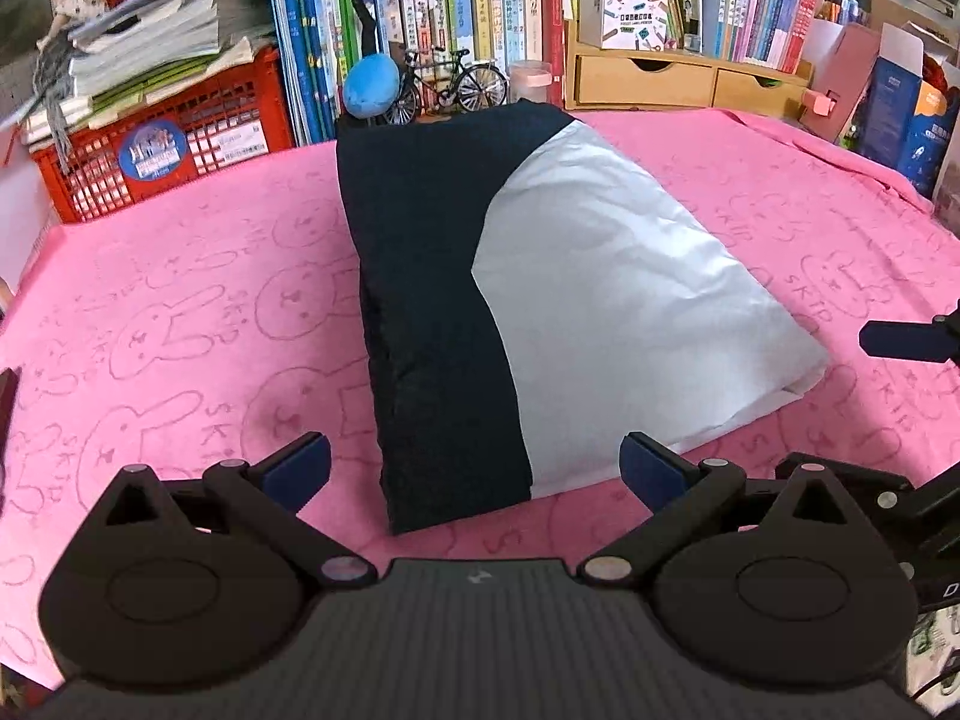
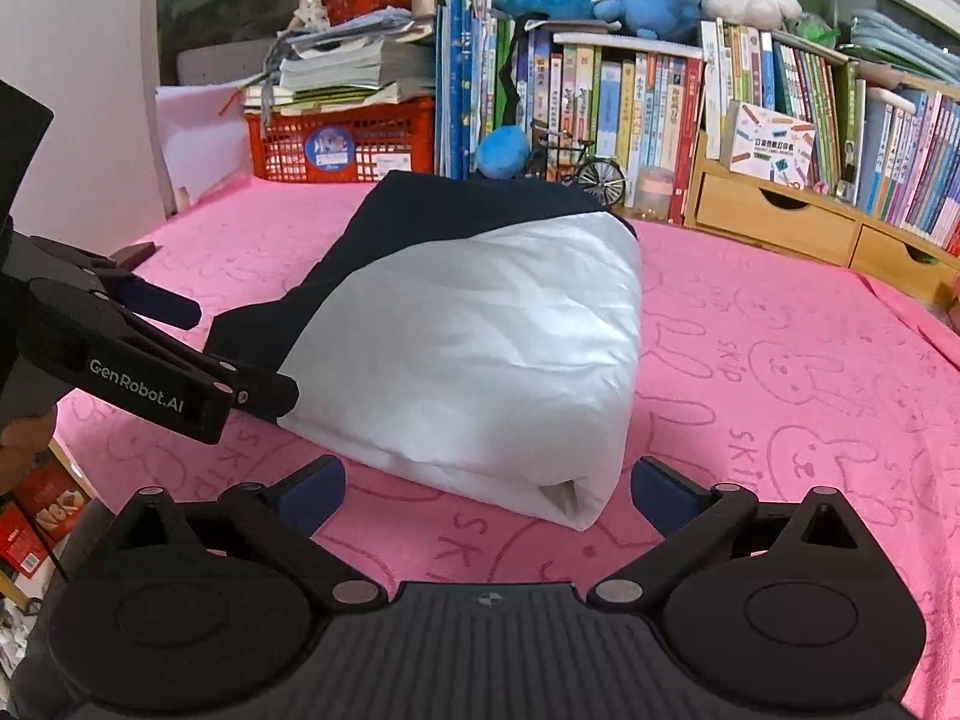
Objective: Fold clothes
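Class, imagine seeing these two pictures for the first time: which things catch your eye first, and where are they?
A folded navy and white garment lies in the middle of a bright pink rabbit-print cloth. Both grippers, left gripper and right gripper, sit open just short of its near edge. Behind it stand crowded books and a red crate.

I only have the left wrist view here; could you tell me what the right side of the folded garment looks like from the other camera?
Observer: On the right wrist view, the folded garment shows an open layered corner on the white side, facing the right hand-held gripper.
Operator: Thank you. Is that gripper gripping the cloth?
Observer: No, its fingers are spread wide, and the corner lies just ahead of the gap, not pinched.
Operator: And where does my left hand-held gripper sit from there?
Observer: The left hand-held gripper comes in from the left, its nearer finger at the garment's near left edge where dark meets white; whether it touches is unclear.
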The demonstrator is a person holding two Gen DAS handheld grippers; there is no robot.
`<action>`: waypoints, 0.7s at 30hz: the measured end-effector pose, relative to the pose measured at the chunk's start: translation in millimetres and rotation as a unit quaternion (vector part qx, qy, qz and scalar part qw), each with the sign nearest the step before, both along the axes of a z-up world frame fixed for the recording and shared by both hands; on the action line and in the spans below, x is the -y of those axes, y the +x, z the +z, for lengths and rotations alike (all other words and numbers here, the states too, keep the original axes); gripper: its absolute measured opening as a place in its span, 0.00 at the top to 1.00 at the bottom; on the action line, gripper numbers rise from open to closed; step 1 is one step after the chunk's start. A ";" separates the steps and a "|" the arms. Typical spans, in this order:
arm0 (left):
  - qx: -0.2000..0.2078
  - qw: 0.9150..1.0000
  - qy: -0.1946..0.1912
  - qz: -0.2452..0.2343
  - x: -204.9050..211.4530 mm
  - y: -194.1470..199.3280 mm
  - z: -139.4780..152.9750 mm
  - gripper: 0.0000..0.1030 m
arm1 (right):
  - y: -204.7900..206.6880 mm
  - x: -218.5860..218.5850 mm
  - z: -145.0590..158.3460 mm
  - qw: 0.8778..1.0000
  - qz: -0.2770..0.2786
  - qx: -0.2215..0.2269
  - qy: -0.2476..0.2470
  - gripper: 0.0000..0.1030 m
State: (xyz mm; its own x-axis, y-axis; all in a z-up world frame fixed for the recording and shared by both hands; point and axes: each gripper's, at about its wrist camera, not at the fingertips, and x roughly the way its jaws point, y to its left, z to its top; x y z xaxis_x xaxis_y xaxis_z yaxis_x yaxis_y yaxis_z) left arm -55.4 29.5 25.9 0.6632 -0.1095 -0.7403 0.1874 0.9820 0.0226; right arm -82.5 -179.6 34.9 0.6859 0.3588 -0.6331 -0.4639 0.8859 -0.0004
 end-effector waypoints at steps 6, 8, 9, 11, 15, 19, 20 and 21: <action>-0.016 1.000 -0.013 0.007 -2.0 2.5 -6.8 0.00 | 1.3 -0.9 -3.5 1.000 -0.003 -0.003 -0.010 0.00; -0.016 1.000 -0.010 0.008 -1.7 2.0 -8.3 0.00 | 1.8 -1.0 -4.7 1.000 -0.004 -0.004 -0.013 0.00; -0.016 1.000 -0.009 0.008 -1.5 1.8 -8.9 0.00 | 1.9 -1.1 -5.3 1.000 -0.004 -0.004 -0.015 0.00; -0.020 1.000 -0.013 0.006 -1.6 2.4 -10.1 0.00 | 2.4 -1.5 -6.2 1.000 -0.003 -0.005 -0.016 0.00; -0.031 0.999 -0.026 0.004 -2.1 5.2 -12.7 0.00 | 4.2 -1.2 -6.9 1.000 -0.002 -0.007 -0.016 0.00; -0.038 0.999 -0.035 0.009 -3.0 6.7 -15.0 0.00 | 3.9 -1.8 -7.3 1.000 0.000 -0.008 -0.019 0.00; -0.038 0.999 -0.037 0.010 -3.3 6.6 -15.4 0.00 | 3.8 -1.7 -7.6 1.000 0.001 -0.008 -0.020 0.00; -0.036 0.999 -0.037 0.011 -3.6 6.0 -15.6 0.00 | 3.9 -1.6 -7.7 1.000 0.002 -0.009 -0.021 0.00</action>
